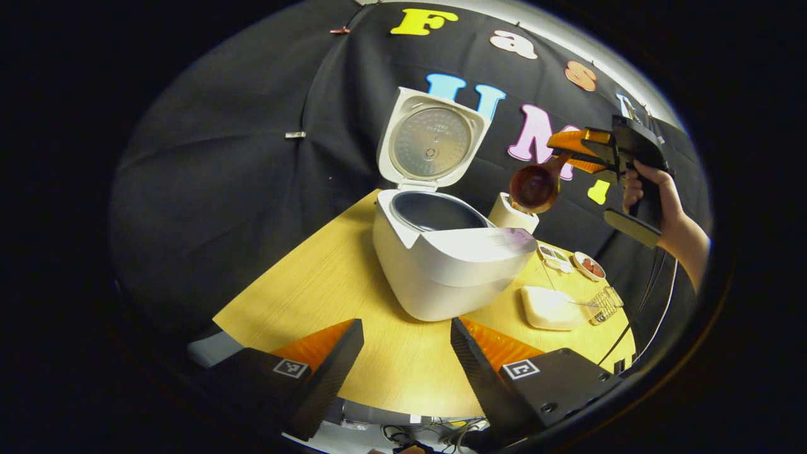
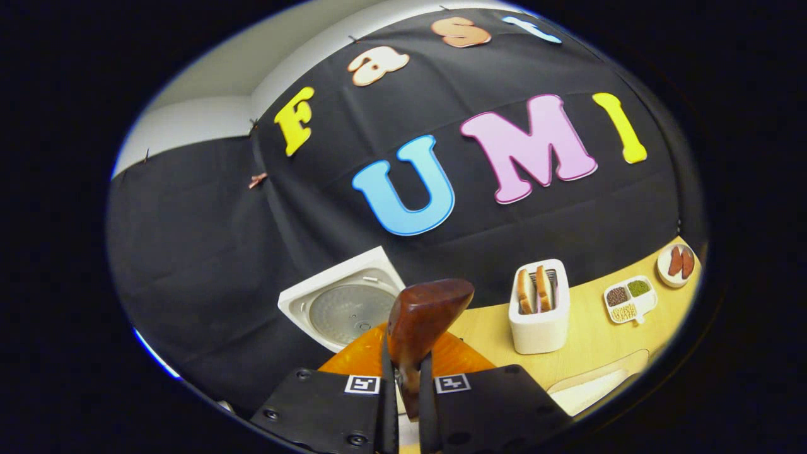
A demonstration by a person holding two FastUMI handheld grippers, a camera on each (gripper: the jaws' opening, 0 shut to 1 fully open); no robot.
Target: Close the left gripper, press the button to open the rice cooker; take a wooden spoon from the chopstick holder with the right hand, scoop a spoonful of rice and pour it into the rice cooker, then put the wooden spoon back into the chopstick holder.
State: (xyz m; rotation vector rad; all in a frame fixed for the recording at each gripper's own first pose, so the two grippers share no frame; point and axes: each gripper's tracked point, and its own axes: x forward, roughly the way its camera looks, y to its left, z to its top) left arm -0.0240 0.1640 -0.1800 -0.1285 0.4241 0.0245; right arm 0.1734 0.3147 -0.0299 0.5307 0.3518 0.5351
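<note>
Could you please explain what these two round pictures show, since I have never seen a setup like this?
No robot here: a person holds a two-finger tool in each hand, and a fisheye camera rides on each, looking along its fingers.

The left gripper view looks over a wooden table from the left tool, which is open and holds nothing. On the table stands a white rice cooker with its lid up, and a white chopstick holder behind it. Farther off, a hand holds the right tool, which grips a wooden spoon.

The right gripper view looks along that spoon, clamped between the fingers. Beyond it stand a toaster holding bread and a divided dish of grains.
</note>
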